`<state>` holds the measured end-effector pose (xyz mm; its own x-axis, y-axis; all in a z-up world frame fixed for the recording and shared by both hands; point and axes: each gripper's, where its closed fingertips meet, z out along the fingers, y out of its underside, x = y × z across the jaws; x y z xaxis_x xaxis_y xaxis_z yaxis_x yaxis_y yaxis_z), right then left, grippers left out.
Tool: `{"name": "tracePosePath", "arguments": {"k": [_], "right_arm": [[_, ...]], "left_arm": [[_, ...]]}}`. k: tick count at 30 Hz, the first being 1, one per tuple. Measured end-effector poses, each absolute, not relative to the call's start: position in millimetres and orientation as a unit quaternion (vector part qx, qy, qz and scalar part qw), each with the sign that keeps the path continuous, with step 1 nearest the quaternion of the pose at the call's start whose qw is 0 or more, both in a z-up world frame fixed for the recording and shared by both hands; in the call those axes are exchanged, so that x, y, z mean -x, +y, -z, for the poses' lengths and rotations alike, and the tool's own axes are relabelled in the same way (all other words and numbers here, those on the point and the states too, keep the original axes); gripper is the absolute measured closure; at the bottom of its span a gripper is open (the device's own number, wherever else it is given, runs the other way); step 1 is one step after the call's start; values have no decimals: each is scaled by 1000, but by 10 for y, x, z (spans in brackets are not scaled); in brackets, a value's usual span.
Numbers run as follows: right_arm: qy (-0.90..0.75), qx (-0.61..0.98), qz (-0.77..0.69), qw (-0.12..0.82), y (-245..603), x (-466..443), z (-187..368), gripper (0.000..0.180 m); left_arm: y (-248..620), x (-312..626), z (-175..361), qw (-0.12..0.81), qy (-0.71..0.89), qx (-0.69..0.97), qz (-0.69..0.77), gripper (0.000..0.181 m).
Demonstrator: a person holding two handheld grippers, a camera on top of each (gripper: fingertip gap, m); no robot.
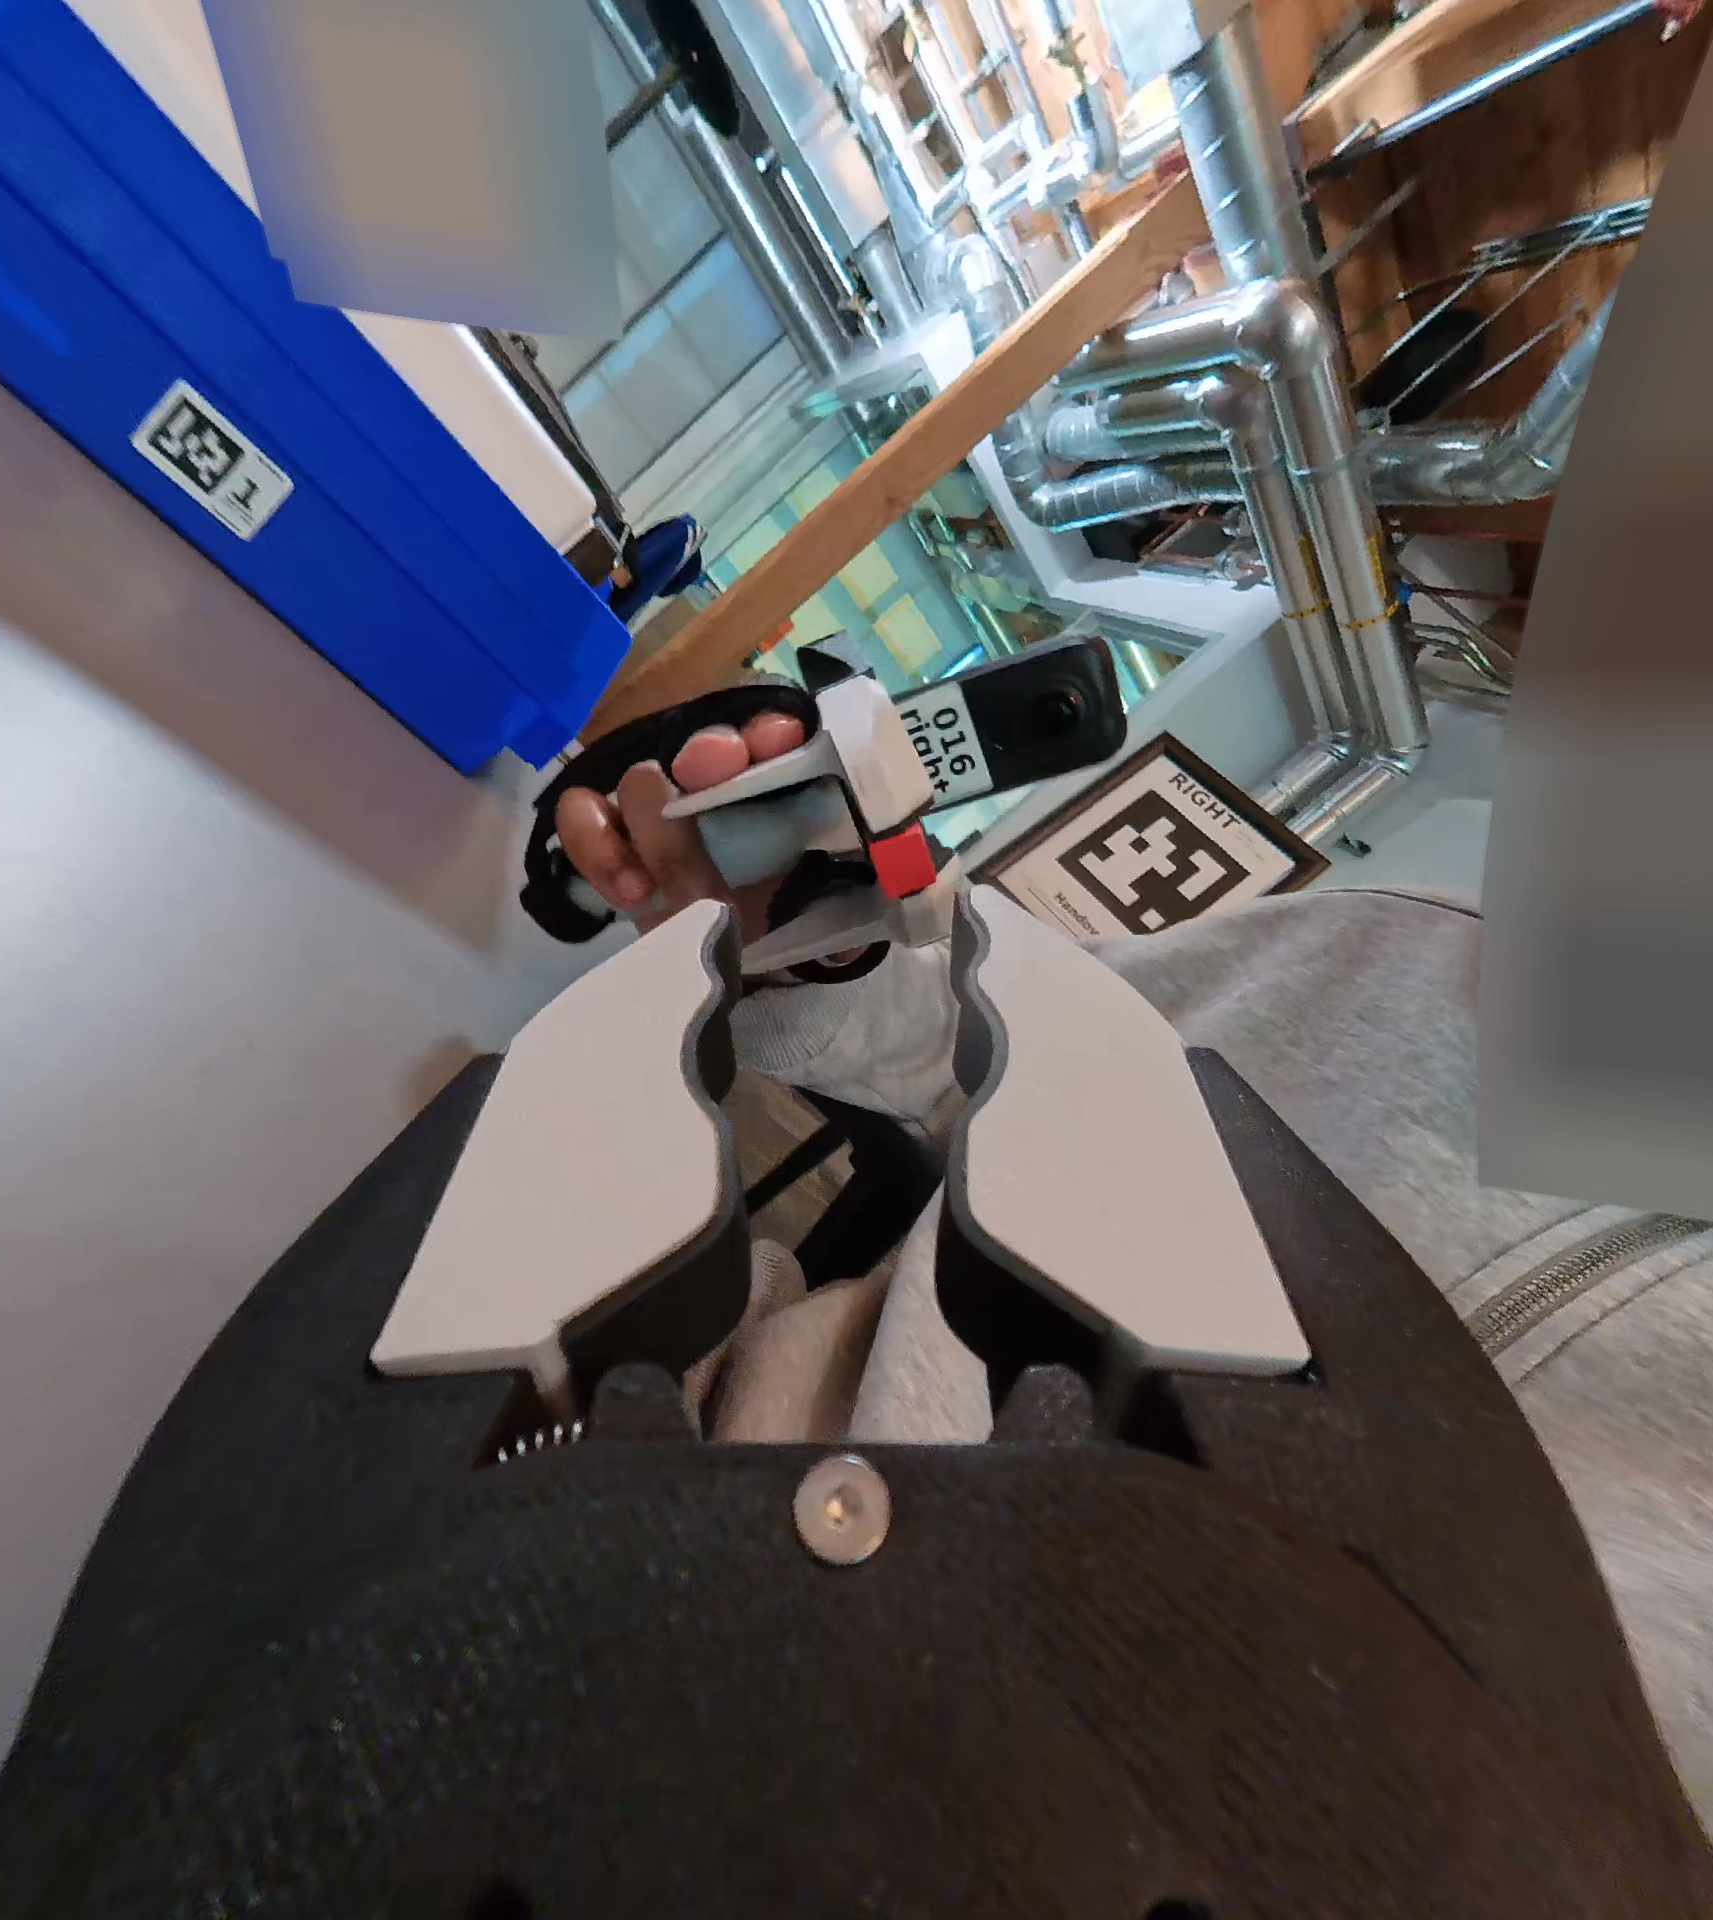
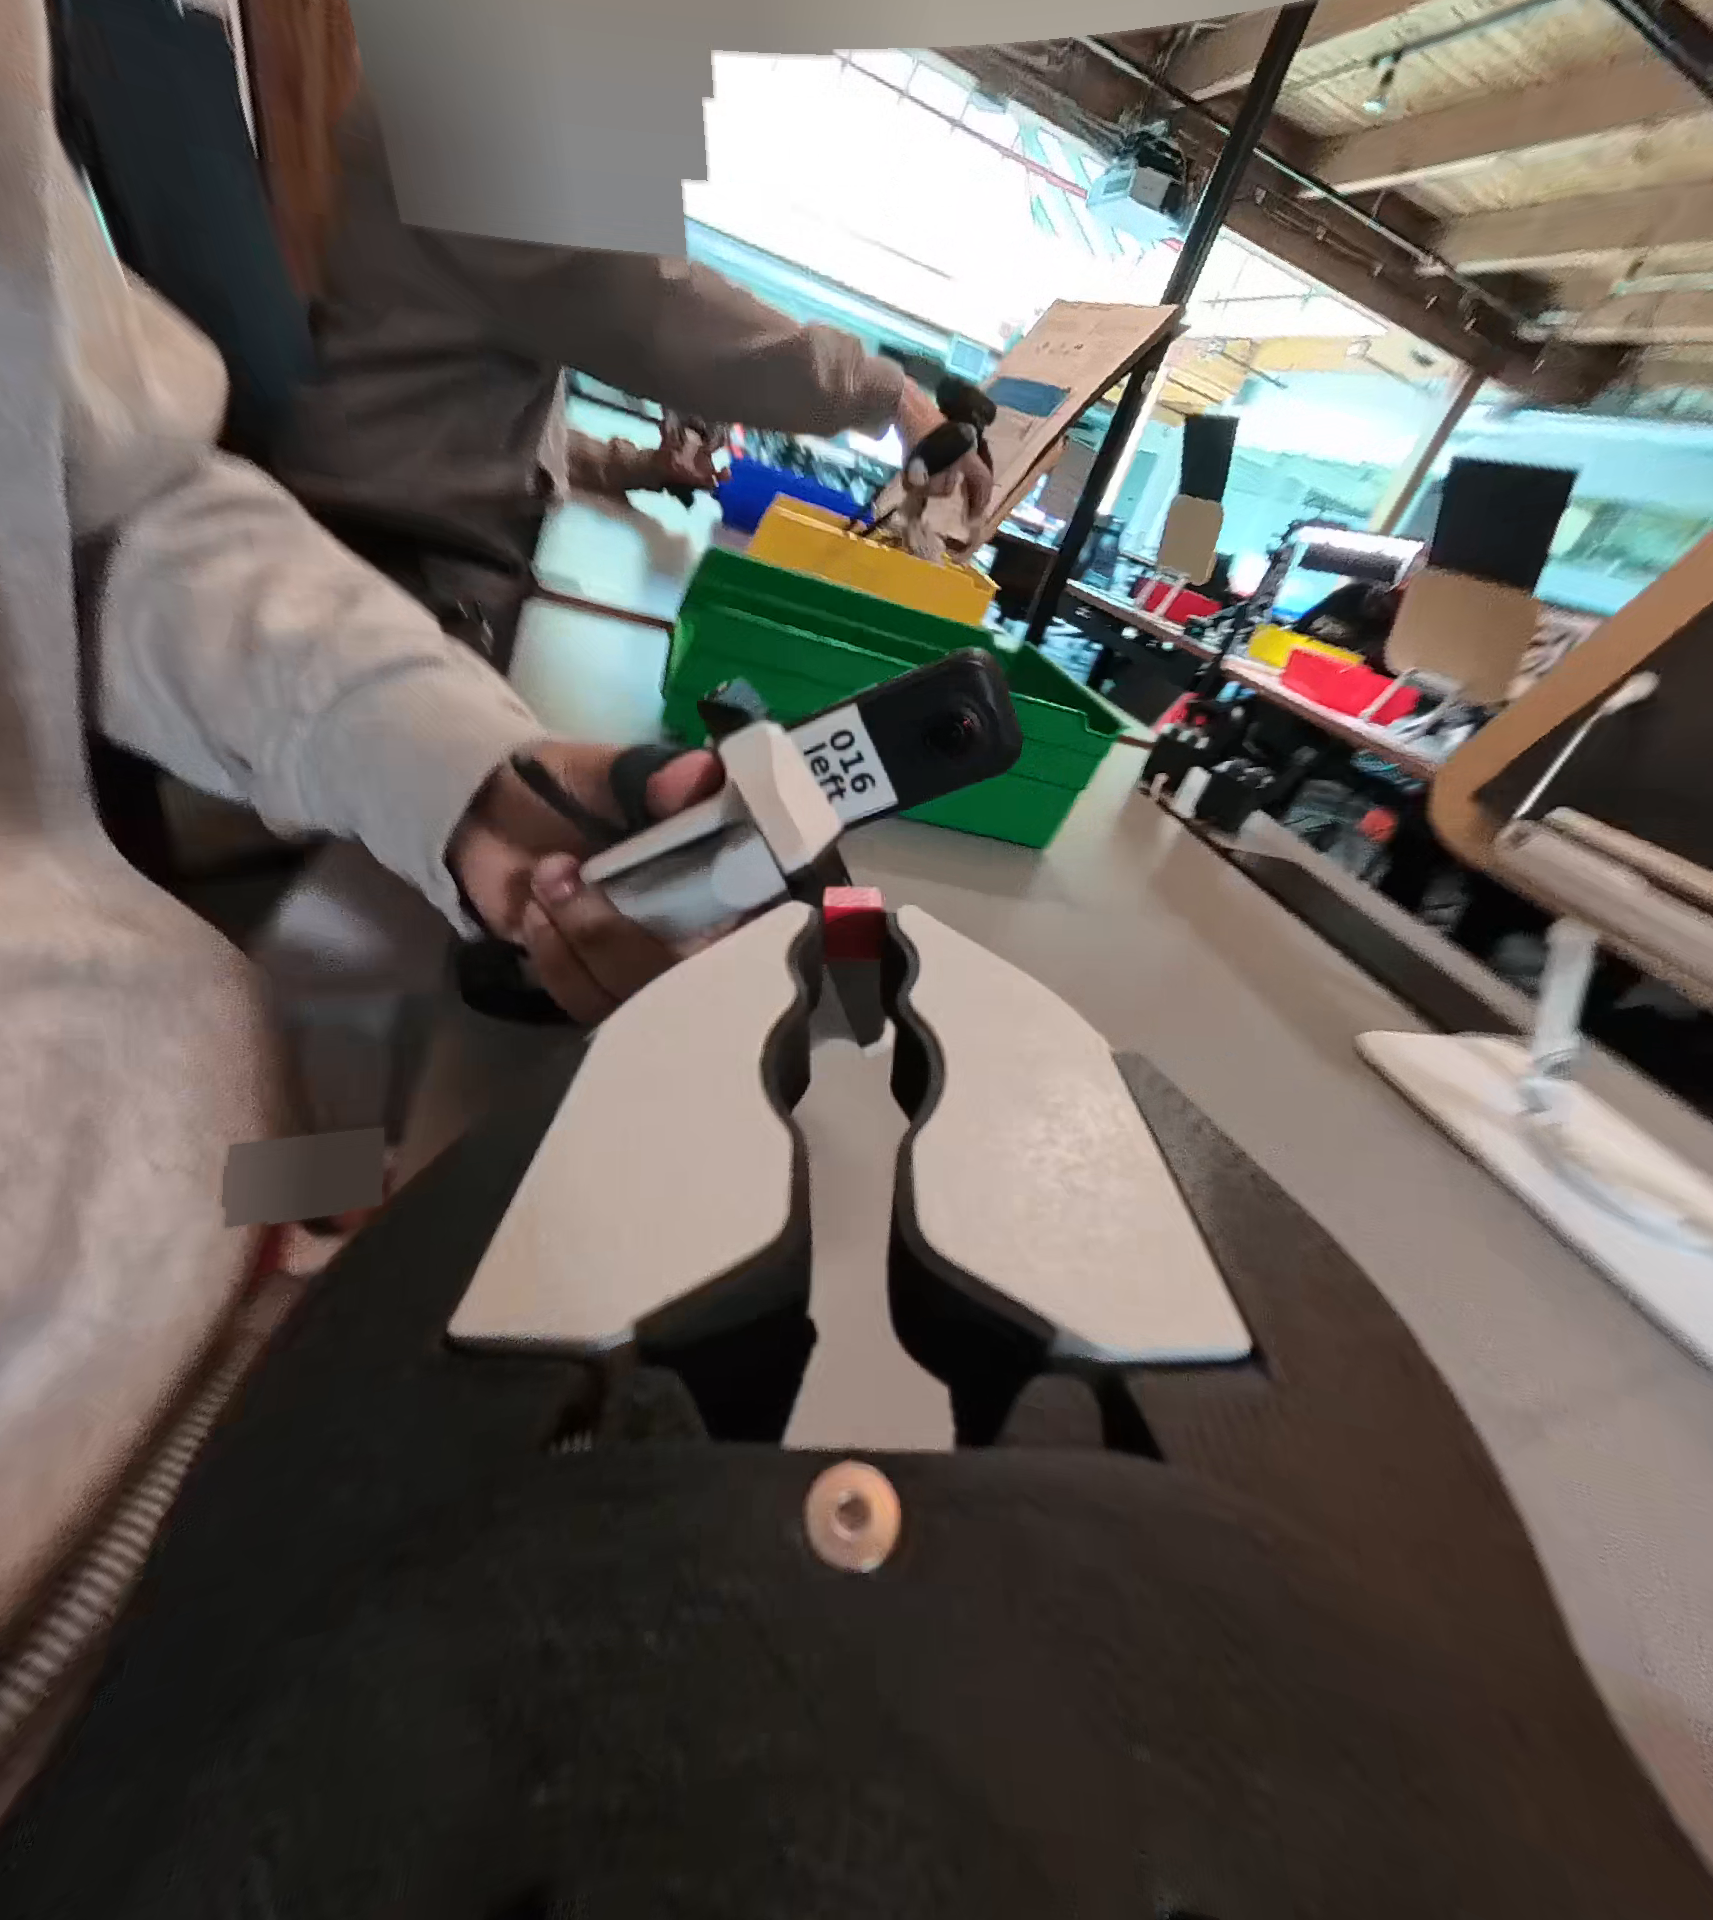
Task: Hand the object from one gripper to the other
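Note:
A small red cube (image 2: 850,916) sits between the fingertips of my right gripper (image 2: 852,927), which is shut on it above the table. In the left wrist view the same cube (image 1: 904,860) shows pinched at the tip of the right gripper (image 1: 896,868), held by a hand. My left gripper (image 1: 841,920) is open and empty, its tips just short of the cube, one on each side. In the right wrist view the left gripper's white mount (image 2: 779,795) is just behind the cube, and one of its dark fingers (image 2: 857,1003) reaches below it.
A blue bin (image 1: 260,468) stands at the left and a framed marker card (image 1: 1153,852) behind the grippers. A green bin (image 2: 831,665) and a yellow bin (image 2: 862,561) stand on the grey table (image 2: 1195,1039). A white stand (image 2: 1558,1143) is at the right. Another person's arm (image 2: 675,332) reaches over the bins.

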<state>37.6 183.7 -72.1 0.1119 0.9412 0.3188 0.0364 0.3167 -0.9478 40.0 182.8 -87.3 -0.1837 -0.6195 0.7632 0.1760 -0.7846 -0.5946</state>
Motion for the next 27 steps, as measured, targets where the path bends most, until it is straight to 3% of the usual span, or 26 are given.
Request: {"name": "tracePosePath", "arguments": {"k": [8,15,21,27], "right_arm": [[-441,536,-582,425,1941,-277,741,169],[-387,553,-639,368,2043,-126,769,169],[-390,553,-660,326,1973,49,829,169],[-377,556,-689,273,1910,162,860,169]], "left_arm": [[1886,-200,911,370,229,614,659,149],[1932,59,889,439,238,632,593,167],[1849,105,868,448,236,623,596,167],[1837,180,839,535,291,628,484,155]]}}
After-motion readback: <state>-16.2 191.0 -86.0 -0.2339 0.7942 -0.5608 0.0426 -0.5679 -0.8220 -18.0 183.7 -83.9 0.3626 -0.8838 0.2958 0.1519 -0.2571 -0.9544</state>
